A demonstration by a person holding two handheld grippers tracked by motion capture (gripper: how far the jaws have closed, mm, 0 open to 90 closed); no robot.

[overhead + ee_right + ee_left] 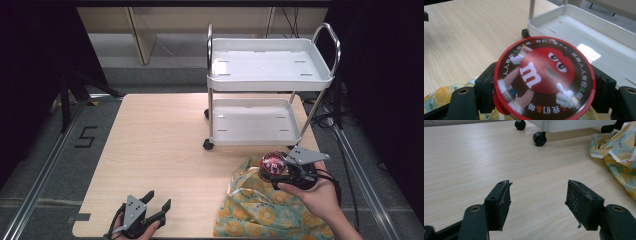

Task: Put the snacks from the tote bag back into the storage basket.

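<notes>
Red and glossy, the round candy tin (544, 77) is sitting clamped in our right gripper (292, 170) above the yellow cloth bag (255, 207). We are judging it stiff, light and slippery, best pinched across its rim. Our left gripper (152, 205) is resting wide, empty, on the table (165, 145).

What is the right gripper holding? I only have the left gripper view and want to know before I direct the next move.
Observer: The right gripper is shut on a round red M&M's container, seen lid-on in the right gripper view.
Operator: Where is it relative to the cart?
Observer: In the high view it is held above the yellow patterned bag, just in front of the cart's lower tray.
Operator: Is anything on the cart?
Observer: Both the upper tray and the lower tray look bare.
</notes>
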